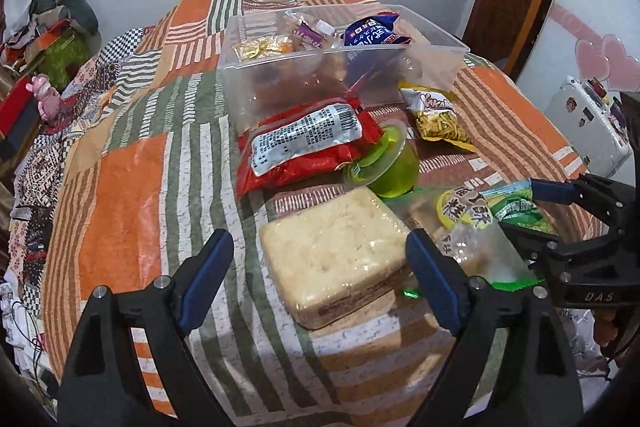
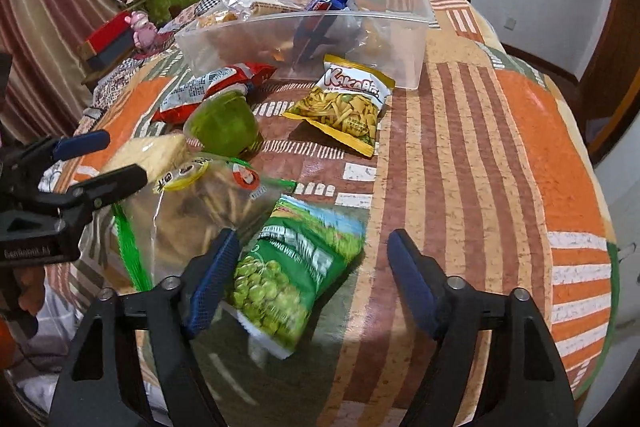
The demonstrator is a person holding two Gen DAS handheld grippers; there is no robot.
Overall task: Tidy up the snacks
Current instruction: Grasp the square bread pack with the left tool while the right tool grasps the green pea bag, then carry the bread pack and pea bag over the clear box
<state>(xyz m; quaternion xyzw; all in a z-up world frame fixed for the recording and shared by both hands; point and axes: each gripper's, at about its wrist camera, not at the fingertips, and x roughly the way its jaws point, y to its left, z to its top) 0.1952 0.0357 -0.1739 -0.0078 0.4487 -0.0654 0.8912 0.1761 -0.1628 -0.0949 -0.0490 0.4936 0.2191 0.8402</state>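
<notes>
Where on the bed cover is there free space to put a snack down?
Free: the striped cover right of the yellow chips bag and green pea bag; also the orange patch left of the red packet and cracker block. Crowded: the middle, from the clear bin to the jelly cup.

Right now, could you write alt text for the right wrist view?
The open right gripper hovers over a green pea bag on a patchwork cloth. Behind lie more snacks and a clear bin.
</notes>
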